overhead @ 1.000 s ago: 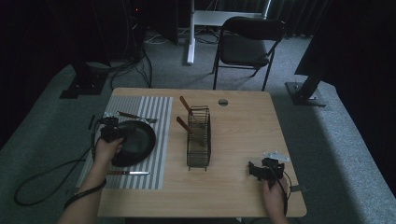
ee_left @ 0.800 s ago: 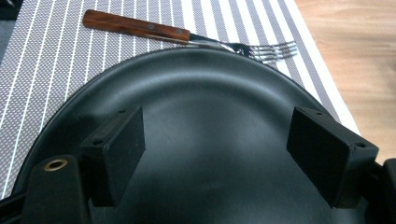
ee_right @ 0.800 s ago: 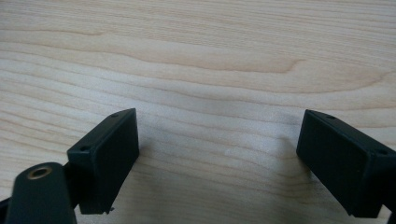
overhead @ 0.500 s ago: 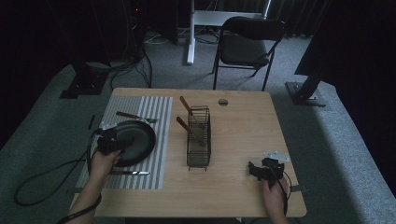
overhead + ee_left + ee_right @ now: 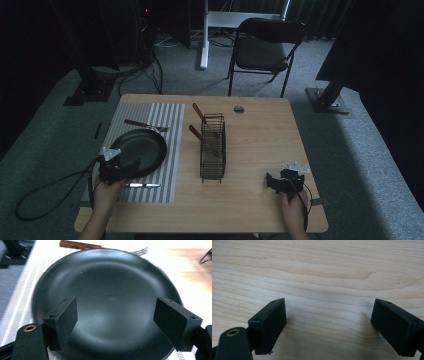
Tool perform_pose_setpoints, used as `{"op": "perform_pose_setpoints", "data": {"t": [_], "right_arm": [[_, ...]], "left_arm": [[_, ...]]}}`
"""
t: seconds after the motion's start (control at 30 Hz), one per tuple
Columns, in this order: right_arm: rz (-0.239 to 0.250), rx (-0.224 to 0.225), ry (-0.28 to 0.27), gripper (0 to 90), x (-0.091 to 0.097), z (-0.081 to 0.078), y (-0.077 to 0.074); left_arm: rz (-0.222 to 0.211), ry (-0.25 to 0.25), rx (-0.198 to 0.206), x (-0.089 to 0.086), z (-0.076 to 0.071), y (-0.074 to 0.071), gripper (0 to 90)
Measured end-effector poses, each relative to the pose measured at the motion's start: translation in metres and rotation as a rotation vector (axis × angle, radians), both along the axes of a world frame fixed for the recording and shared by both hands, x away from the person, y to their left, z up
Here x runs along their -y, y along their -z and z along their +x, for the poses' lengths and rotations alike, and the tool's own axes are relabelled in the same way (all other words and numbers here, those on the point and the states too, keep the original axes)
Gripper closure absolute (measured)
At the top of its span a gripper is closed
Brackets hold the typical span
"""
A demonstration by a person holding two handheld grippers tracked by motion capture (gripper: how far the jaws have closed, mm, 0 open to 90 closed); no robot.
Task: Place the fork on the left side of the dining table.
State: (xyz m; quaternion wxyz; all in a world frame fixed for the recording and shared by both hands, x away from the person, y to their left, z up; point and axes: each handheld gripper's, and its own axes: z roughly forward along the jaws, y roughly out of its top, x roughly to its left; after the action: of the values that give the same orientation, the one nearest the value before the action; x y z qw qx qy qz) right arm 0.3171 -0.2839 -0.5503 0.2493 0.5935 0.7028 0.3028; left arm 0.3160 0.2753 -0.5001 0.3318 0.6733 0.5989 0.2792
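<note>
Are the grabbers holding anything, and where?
Nothing is held. The left gripper hangs open over the black plate without pinching it. The right gripper is open over bare table.

Left tool (image 5: pixel 120 169) near-left, held in left hand (image 5: pixel 106 192), forearm in from near edge; jaws wide apart, nothing btwn pads, pointing far-right and tilted down. Right tool (image 5: pixel 274 183) near-right, in right hand (image 5: pixel 292 205), low over desk, pointing left; jaws spread wide too, nothing gripped.

High view overhead facing forward-down, left tool view close above black plate (image 5: pixel 105 302), right close on table (image 5: pixel 317 272)
</note>
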Motion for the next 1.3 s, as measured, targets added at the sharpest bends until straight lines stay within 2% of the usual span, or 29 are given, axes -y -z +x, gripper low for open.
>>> {"op": "perform_pose_setpoints", "data": {"t": [0.07,0.13,0.17,0.2,0.3,0.4,0.63,0.67,0.73,0.8,0.83,1.03,1.1,1.3], "right_arm": [[0.001,-0.001,0.001,12.6,0.0,0.0,0.0],[0.002,-0.001,0.002,12.6,0.0,0.0,0.0],[0.002,-0.001,0.002,12.6,0.0,0.0,0.0],[0.002,0.0,0.002,12.6,0.0,0.0,0.0],[0.003,-0.001,0.001,12.6,0.0,0.0,0.0],[0.003,-0.001,0.002,12.6,0.0,0.0,0.0],[0.003,-0.001,0.002,12.6,0.0,0.0,0.0],[0.003,-0.001,0.002,12.6,0.0,0.0,0.0],[0.003,-0.001,0.002,12.6,0.0,0.0,0.0],[0.003,-0.001,0.002,12.6,0.0,0.0,0.0],[0.003,-0.001,0.002,12.6,0.0,0.0,0.0],[0.003,-0.001,0.002,12.6,0.0,0.0,0.0],[0.003,-0.001,0.002,12.6,0.0,0.0,0.0],[0.003,-0.001,0.002,12.6,0.0,0.0,0.0]], "left_arm": [[-0.002,-0.008,0.022,0.002,-0.005,0.002,19.6],[-0.003,0.007,0.024,0.004,-0.009,0.004,19.6],[-0.018,0.016,0.03,0.004,-0.012,0.004,19.6],[-0.031,0.021,0.029,0.004,-0.015,0.004,19.6],[-0.03,0.02,0.034,0.005,-0.022,0.005,19.6],[-0.022,0.026,0.039,0.006,-0.036,0.007,19.6],[-0.038,0.025,0.028,0.004,-0.058,0.014,19.6],[-0.027,0.019,0.031,0.004,-0.061,0.015,19.6],[0.022,0.004,0.031,0.005,-0.067,0.018,19.6],[0.022,0.004,0.031,0.005,-0.067,0.018,19.6],[0.025,-0.003,0.034,0.005,-0.074,0.019,19.6],[0.017,-0.022,0.031,0.0,-0.085,0.022,19.6],[0.024,-0.043,0.035,-0.002,-0.092,0.026,19.6],[0.024,-0.059,-0.01,-0.005,-0.099,0.036,19.6]]}}
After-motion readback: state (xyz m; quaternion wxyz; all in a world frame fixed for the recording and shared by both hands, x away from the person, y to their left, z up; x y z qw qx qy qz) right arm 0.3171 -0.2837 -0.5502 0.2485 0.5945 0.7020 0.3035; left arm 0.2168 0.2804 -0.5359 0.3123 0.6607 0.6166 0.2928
